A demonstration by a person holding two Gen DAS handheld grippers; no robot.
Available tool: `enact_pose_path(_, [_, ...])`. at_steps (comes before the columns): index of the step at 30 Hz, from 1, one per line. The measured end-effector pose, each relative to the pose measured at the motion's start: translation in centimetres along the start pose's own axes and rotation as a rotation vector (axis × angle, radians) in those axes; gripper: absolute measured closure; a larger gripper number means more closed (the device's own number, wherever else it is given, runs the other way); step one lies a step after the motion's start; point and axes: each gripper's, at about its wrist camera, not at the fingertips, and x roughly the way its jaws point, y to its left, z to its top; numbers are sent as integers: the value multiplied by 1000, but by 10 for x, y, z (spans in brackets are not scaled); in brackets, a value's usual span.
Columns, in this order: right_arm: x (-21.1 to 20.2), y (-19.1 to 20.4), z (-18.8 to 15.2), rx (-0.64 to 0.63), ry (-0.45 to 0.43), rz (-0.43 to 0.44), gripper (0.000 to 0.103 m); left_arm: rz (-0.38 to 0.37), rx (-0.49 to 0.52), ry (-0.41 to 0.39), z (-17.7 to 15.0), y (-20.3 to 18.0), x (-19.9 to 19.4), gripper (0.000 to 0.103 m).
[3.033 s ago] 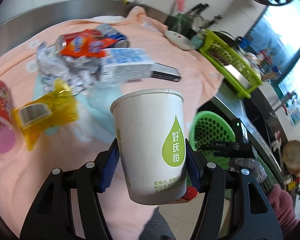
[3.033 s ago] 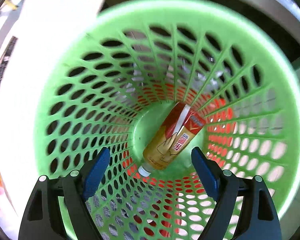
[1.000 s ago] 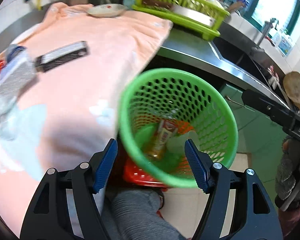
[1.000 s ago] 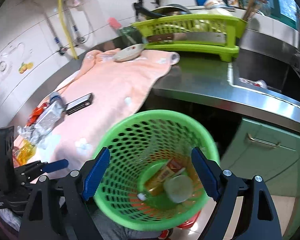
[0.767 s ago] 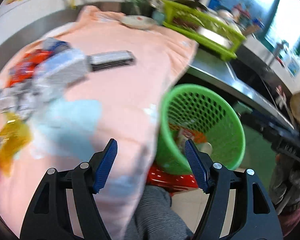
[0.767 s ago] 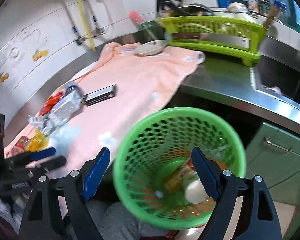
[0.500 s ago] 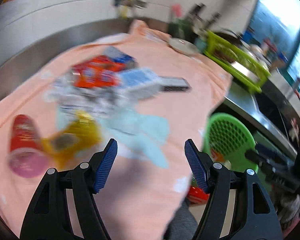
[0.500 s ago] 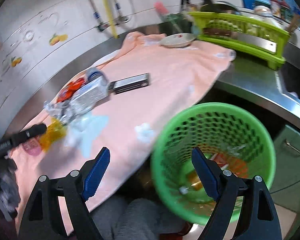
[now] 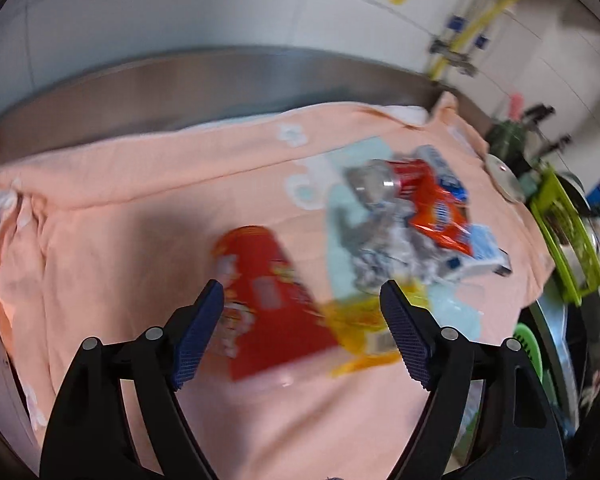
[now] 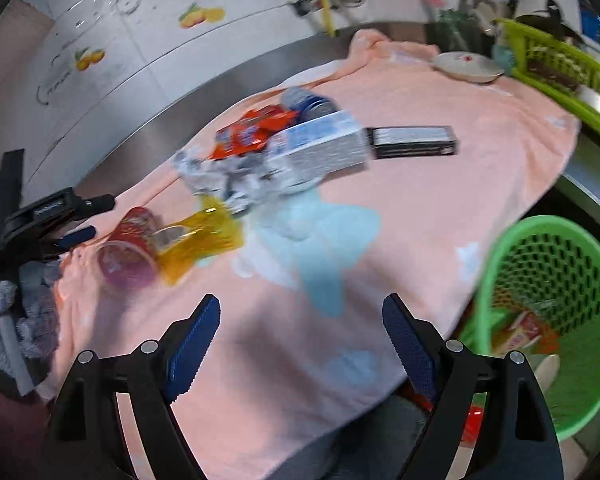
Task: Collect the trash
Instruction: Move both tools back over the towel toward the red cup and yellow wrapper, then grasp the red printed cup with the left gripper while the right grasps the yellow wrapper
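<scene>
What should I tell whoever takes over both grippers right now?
Left gripper: empty, jaws have just been opening, over the red cup lying on the pink cloth.
Right gripper: open, empty, above the cloth's near edge.
Done: a bottle and a paper cup are in the green basket.
Left: red cup, yellow wrapper, foil, orange wrapper, blue-white carton, can, black box.

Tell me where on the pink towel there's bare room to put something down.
The near strip of the pink towel in front of the trash is free, as is the stretch between the black box and the plate. The litter heap is crowded.
</scene>
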Motion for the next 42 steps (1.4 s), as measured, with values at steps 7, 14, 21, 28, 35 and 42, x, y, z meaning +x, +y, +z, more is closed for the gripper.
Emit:
enact_pose_path(7, [33,32,9,35,78,65,23,-44,-83,114,1,24,29,21])
enact_pose_path(14, [46,46,13,49,103,63,23,-81,-118,184,-1,28,51,21])
enact_pose_path(21, [57,48,16,93,131,78,23,-152,-165,244,-11,34,69,22])
enact_pose_path(28, [68,48,21,156,161,104,23,-201,-158,229,-17,35,70,26])
enact_pose_path(35, [85,57,31,245,196,168,25,-233,-150,179,-16,45,53,31])
enact_pose_path(42, [114,70,43,364,229,213,27,-233,-133,140,-17,57,38,32])
